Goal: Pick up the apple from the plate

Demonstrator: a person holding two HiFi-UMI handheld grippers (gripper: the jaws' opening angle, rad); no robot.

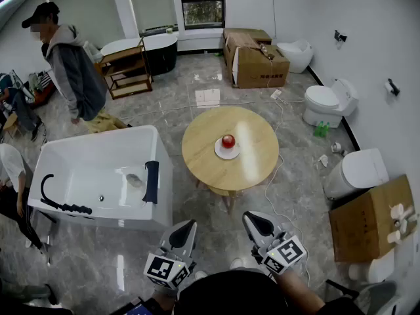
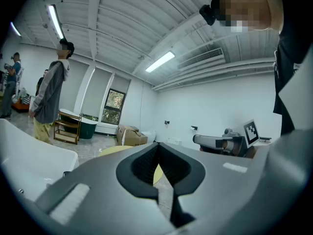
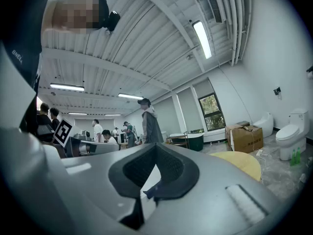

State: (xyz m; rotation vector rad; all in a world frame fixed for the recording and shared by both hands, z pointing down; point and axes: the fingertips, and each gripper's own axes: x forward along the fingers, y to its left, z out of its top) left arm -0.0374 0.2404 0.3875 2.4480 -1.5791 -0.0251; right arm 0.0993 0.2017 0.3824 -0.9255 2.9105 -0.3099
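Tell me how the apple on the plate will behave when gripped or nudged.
The apple looks round, so it would probably roll if nudged. It seems rigid, likely keeping shape under a firm grip. The small plate under it may slide on the smooth table.

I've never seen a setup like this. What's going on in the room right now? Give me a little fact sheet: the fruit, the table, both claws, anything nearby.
Fruit: red apple resting on a white plate
Support: round wooden table, plate near its middle
Left claw: shut, empty, short of the table
Right claw: shut, empty, short of the table
Nearby: white bathtub left of the table
Progress: apple not yet picked up
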